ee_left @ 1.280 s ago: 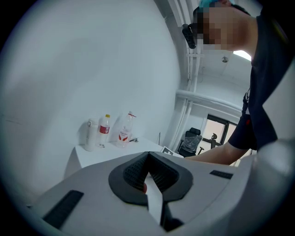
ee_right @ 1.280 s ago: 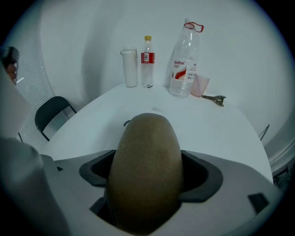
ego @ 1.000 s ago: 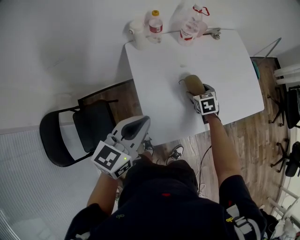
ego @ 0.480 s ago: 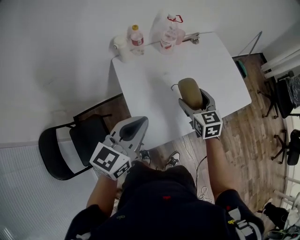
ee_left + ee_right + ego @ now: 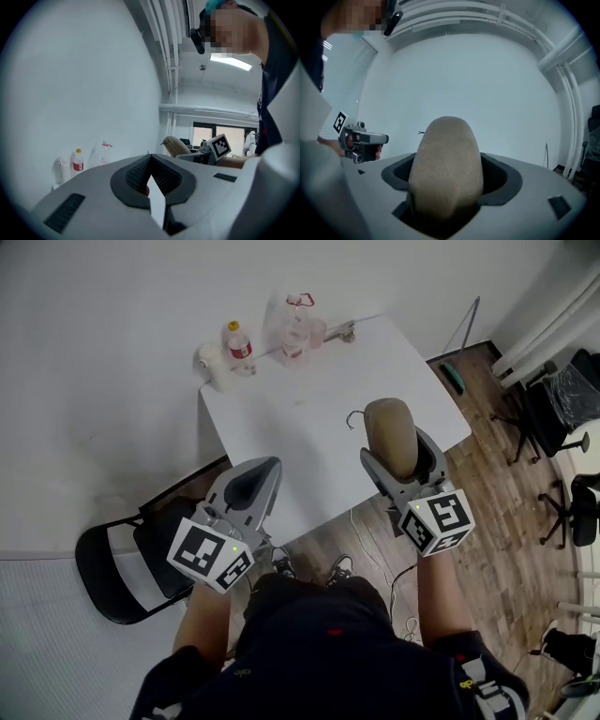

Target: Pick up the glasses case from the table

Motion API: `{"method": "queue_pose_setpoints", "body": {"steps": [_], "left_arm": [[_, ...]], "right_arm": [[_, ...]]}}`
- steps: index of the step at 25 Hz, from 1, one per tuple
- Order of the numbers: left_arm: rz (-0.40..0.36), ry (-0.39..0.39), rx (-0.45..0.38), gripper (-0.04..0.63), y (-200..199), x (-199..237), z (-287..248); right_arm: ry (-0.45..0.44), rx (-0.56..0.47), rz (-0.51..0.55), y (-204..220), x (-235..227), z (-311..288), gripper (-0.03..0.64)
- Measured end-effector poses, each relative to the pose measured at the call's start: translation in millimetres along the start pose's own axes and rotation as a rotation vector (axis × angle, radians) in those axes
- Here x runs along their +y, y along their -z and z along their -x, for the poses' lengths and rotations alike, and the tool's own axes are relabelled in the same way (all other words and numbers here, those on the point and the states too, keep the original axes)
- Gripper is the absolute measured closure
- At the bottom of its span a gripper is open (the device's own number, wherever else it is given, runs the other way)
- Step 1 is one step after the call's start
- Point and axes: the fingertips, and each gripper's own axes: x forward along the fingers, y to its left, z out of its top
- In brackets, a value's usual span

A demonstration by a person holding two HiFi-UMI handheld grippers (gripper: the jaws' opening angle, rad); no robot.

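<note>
Starting close in: dark shirt at the bottom of the head view, both forearms reaching forward, one tool in each hand, marker cubes facing up.

On the left: left claw pressed together at the tips, pinching nothing, showing over the left edge of the white table, with a black folding chair below and to the side. Backed up by the left gripper view: dark ribbed pads meeting at a point, nothing caught between them.

Over on the right: right claw clamped on the tan glasses case, squeezing it from both sides near its lower end. Held up in the air, clear of the table, rounded end pointing away from the person. Same story in the right gripper view: felt-like case standing tall out of the jaws, filling the gap between them, only bare wall behind. Just beside the case's far end, a thin dark loop.

Further out, lined up along the table's far edge against the wall: a white roll-like thing, a small bottle with yellow cap and red label, then a clear bottle with red cap.

Off to the right, wood floor and black office chairs.
</note>
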Motion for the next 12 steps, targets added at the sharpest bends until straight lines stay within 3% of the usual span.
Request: {"method": "queue_pose_setpoints", "body": {"steps": [12], "left_arm": [[-0.057,0.048,-0.069,0.575,-46,-32,-15]], "right_arm": [[0.076,-0.155,0.084,-68,-10,77,0.206]]}}
